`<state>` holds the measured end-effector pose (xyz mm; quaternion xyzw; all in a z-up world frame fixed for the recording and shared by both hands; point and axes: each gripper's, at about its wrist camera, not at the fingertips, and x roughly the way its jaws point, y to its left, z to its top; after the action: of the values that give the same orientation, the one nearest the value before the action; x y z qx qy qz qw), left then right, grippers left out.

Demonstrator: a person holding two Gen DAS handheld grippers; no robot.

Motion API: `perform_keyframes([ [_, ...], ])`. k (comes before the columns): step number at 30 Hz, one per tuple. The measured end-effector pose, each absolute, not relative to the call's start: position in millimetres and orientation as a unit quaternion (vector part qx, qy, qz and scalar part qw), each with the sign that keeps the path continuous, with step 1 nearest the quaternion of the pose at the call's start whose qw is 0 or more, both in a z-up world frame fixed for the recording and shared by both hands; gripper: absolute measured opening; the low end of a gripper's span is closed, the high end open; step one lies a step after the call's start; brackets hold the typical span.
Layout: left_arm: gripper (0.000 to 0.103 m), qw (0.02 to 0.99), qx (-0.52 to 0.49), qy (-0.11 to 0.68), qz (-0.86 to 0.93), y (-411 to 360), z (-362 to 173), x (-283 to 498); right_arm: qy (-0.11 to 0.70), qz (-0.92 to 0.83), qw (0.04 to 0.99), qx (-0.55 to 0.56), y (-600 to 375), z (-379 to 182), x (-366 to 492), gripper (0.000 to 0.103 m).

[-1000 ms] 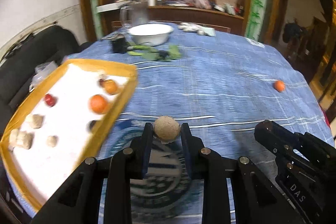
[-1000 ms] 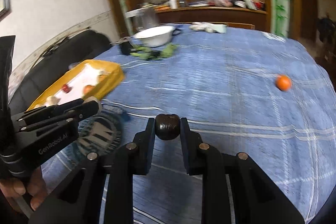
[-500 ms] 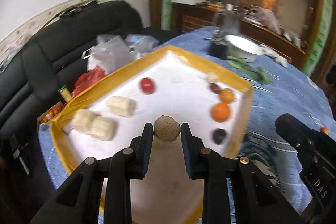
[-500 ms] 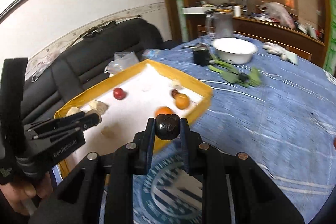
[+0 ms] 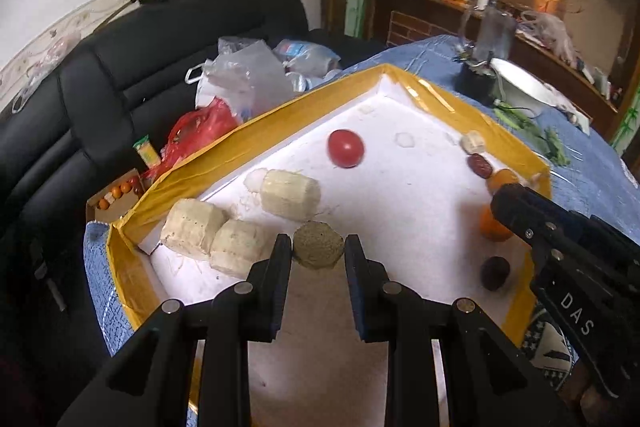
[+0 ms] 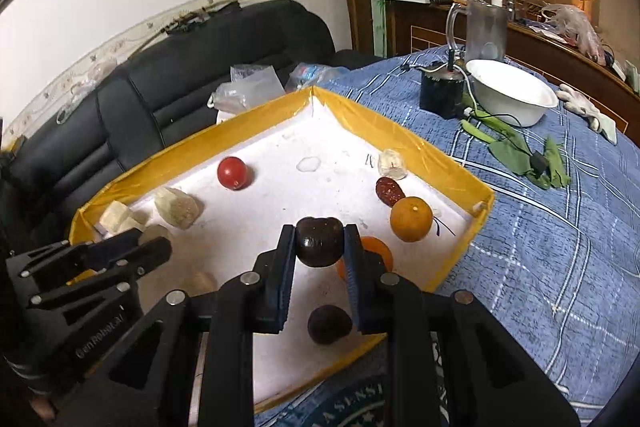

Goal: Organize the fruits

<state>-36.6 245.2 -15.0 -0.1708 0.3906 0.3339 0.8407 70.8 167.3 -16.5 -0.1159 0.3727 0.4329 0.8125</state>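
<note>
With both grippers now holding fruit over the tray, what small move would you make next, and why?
Probably lower the left gripper slightly and open it. Its tan fruit hangs over the white tray floor right beside the pale chunks, so it would join its like. The right gripper holds a dark fruit near another dark one.

Bare white tray floor (image 5: pixel 404 211) lying open mid-tray, pale chunks (image 5: pixel 216 241) crowding left, oranges (image 6: pixel 411 219) crowding right.

Home living room: black leather sofa (image 6: pixel 168 99), blue checked cloth on tabletop (image 6: pixel 560 227), cluttered wooden sideboard (image 6: pixel 560 35).
</note>
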Motion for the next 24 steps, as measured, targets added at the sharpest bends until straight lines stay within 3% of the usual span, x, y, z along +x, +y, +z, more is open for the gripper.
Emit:
perform_keyframes([
  [3,0.027,0.831,-0.181,0.4,0.342,254,-21,-36,0.372,0.425,0.815,-0.131,170,-21,73,0.03],
  [6,0.028,0.83,-0.189,0.4,0.339,257,-21,-37,0.365,0.421,0.819,-0.135,166,-19,73,0.059],
  [8,0.041,0.83,-0.198,0.4,0.334,258,-20,-38,0.357,0.421,0.822,-0.141,162,-15,70,0.066],
  [10,0.05,0.833,-0.206,0.392,0.331,257,-18,-40,0.35,0.415,0.826,-0.15,158,-12,67,0.089],
  [12,0.054,0.834,-0.202,0.392,0.332,254,-16,-40,0.342,0.419,0.827,-0.153,153,-8,63,0.102],
  [18,0.065,0.836,-0.196,0.382,0.342,246,-6,-47,0.322,0.412,0.834,-0.177,134,5,52,0.103],
  [20,0.075,0.836,-0.193,0.376,0.351,244,-2,-49,0.319,0.41,0.836,-0.18,126,10,50,0.103],
  [24,0.077,0.841,-0.182,0.363,0.357,238,7,-53,0.317,0.415,0.831,-0.194,113,20,44,0.103],
])
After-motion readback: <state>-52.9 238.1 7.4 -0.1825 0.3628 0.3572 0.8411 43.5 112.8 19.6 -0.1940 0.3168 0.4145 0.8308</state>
